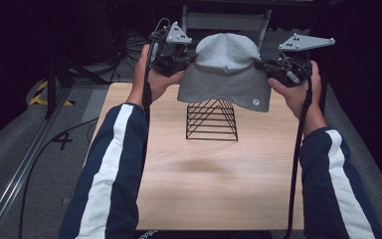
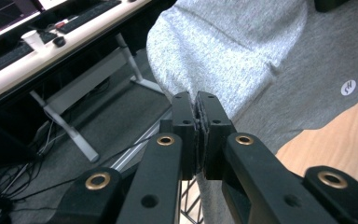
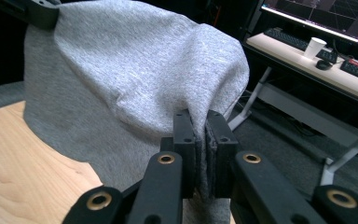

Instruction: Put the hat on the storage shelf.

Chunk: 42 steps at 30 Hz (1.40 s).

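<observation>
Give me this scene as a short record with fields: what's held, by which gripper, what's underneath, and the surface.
held item: grey beanie, stretched between both grippers
left gripper: shut on the beanie's edge
right gripper: shut on the opposite edge
beanie state: lifted, hanging over the top of the rack
underneath: black wire rack, standing on the table
surface: wooden table
beanie mark: small white logo near the hem

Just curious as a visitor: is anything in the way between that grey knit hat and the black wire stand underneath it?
Nothing visible. The grey knit hat, pinched on each side by the left gripper and right gripper, hangs directly above the black wire stand, its hem already overlapping the stand's top.
</observation>
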Tool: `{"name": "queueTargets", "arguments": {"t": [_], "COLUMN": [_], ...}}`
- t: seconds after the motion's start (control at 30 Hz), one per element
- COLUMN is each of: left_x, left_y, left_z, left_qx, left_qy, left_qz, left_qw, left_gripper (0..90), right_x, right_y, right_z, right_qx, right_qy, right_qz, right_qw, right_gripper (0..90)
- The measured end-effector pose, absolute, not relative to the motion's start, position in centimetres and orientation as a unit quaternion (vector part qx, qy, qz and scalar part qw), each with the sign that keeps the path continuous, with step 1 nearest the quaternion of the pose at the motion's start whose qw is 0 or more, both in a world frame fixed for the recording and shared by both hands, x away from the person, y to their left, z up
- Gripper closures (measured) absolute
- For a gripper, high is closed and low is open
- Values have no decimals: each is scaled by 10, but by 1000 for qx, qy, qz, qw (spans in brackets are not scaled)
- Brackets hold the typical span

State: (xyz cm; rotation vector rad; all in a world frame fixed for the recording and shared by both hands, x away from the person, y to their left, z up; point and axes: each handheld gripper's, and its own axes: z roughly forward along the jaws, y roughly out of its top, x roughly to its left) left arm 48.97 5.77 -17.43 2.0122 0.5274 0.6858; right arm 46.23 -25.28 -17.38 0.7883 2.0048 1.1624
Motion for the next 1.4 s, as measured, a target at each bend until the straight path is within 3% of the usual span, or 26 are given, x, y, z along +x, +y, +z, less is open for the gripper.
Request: {"name": "queueTargets", "arguments": {"t": [0.5, 0.93, 1.4], "left_x": [521, 526, 521], "left_y": [56, 55, 69], "left_z": [-212, -206, -226], "left_qx": [814, 804, 802], "left_qy": [257, 259, 257], "left_qz": [257, 284, 254], "left_qw": [453, 455, 476], "left_gripper": [869, 869, 869], "right_x": [492, 500, 498], "right_y": [-258, -255, -247], "right_z": [-201, -195, -212], "right_qx": [319, 317, 302], "right_qy": [770, 763, 779], "right_qz": [454, 458, 453], "right_qw": [316, 329, 311], "right_gripper": [847, 847, 846]}}
